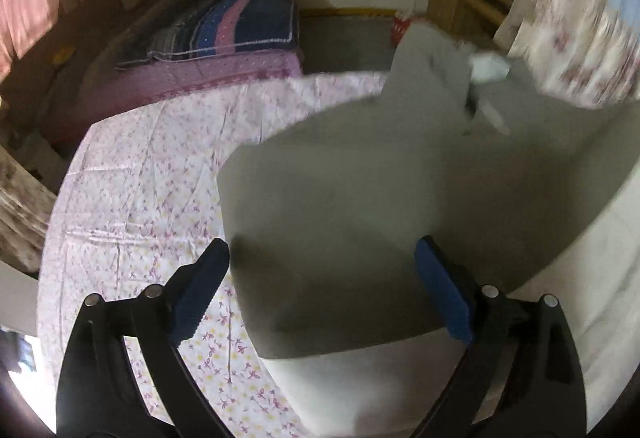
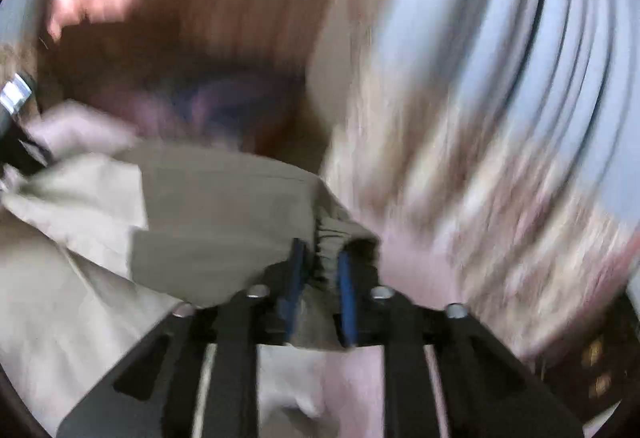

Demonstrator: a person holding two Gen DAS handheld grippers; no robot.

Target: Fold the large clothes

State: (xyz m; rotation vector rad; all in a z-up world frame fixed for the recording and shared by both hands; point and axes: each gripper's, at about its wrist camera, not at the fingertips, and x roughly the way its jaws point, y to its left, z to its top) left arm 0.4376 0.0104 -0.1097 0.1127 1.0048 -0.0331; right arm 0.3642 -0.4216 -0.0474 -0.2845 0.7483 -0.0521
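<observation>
While a beige-grey garment (image 1: 340, 197) lies spread across a bed covered in a pink floral sheet (image 1: 140, 197), the left gripper (image 1: 320, 286) hangs over its near edge with blue-padded jaws set wide apart and nothing between them. Seen from the right wrist, the right gripper (image 2: 320, 270) has a gathered, elasticated hem of the same cloth (image 2: 224, 205) bunched between its pads, though the jaws look only partly closed and heavy blur leaves it unclear whether they actually press on the fabric. The garment appears thin and soft: it drapes flat, creases where it is doubled over at the near side, and sags into loose folds, so it will likely be light, limp and quick to slide or collapse if lifted by one point alone. The puckered band looks the thickest and least slippery place to take hold, and a matching corner or hem on the left side would keep the panel taut for a fold. At far left, stacked quilts (image 1: 208, 33) in purple and navy sit well apart from the work. A flowered curtain (image 1: 572, 49) hangs at far right, smeared by motion in both views.
</observation>
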